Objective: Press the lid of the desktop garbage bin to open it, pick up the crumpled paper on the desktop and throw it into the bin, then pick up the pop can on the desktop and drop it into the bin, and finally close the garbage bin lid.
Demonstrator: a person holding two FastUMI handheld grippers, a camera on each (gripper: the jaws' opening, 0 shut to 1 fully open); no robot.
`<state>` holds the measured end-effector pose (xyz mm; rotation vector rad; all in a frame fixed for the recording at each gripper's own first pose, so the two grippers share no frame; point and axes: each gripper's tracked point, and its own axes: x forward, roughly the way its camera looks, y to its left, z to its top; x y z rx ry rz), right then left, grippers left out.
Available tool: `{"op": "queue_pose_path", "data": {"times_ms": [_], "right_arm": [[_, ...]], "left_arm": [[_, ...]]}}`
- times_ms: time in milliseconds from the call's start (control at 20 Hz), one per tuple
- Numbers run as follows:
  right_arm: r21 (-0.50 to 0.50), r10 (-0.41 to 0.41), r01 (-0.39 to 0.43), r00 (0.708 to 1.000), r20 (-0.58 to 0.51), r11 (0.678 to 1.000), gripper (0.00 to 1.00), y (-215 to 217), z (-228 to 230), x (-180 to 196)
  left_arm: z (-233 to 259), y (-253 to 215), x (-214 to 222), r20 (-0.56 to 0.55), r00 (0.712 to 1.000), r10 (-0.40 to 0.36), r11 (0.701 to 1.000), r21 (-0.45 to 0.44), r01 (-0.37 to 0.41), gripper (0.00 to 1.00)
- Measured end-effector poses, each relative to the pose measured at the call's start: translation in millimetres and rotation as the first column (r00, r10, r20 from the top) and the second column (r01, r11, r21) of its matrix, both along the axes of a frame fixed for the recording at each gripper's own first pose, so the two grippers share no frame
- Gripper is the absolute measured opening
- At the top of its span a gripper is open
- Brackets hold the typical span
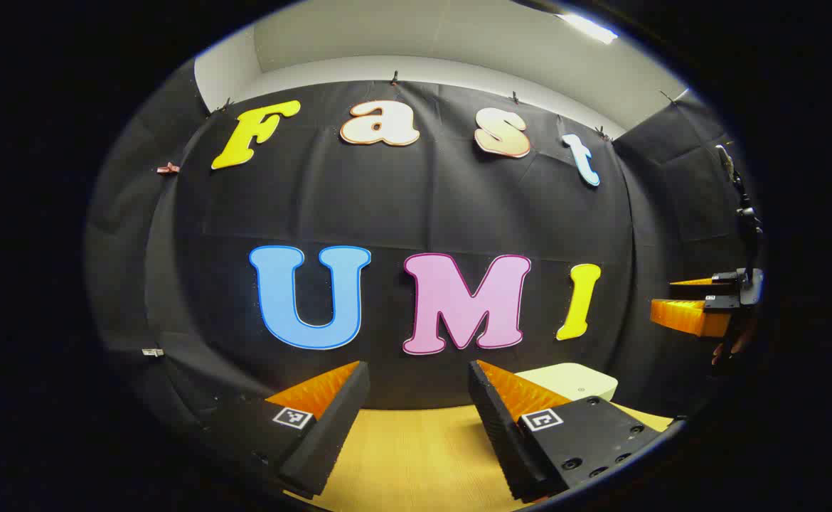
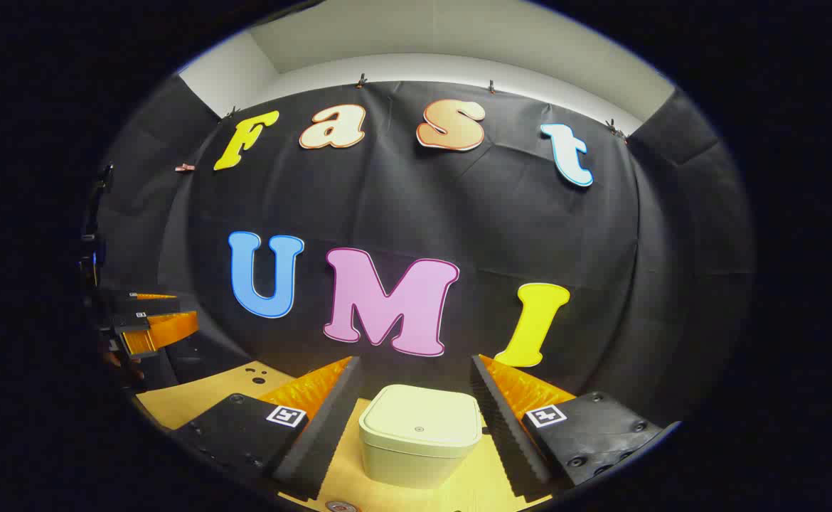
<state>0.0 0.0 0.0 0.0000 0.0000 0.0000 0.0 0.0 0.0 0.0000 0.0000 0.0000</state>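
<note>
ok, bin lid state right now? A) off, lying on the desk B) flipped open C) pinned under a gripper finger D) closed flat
D: in the right gripper view the garbage bin sits on the desk with its lid down flat, and the right gripper hangs open with a finger on either side of it, not touching.

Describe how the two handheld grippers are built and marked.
Each gripper, left and right, has two long wedge-shaped fingers with ridged, sawtooth inner pads. Each finger sits on a black block with round screw holes and a small square black-and-white tag.
</note>
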Motion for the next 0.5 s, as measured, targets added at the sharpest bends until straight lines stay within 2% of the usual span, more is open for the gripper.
{"op": "queue_pose_path", "data": {"times_ms": [500], "right_arm": [[0.03,0.011,-0.01,1.0,-0.01,1.0,0.96,-13,-9,6]], "left_arm": [[-4,-7,7,-0.018,1.0,0.007,1.0,0.03,-0.006,0.91]]}}
